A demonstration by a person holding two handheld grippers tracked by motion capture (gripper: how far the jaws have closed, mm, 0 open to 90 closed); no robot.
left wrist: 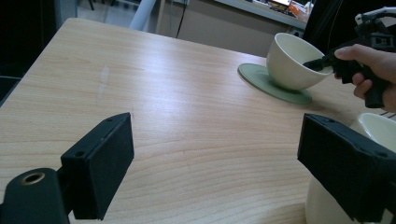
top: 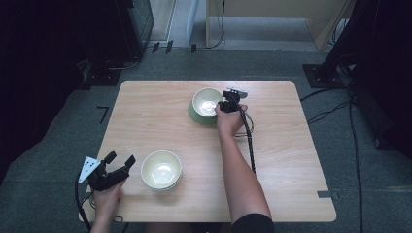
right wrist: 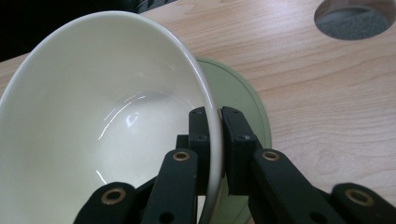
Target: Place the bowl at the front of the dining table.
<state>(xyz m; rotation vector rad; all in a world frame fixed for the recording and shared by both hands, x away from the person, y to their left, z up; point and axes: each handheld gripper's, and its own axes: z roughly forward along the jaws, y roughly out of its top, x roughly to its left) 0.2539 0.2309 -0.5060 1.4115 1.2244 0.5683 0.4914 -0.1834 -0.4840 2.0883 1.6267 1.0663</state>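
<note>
Between right tool (right wrist: pixel 215 122) jaws, bowl rim (right wrist: pixel 211 100).

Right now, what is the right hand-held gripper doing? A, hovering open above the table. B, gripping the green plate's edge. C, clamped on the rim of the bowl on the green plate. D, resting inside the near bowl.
C: the right hand-held gripper has one jaw inside and one outside the bowl rim, over the green plate.

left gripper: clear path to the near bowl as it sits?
Probably yes. The left gripper is open beside the near bowl, with bare table between them. The right gripper is busy at the far bowl.
</note>
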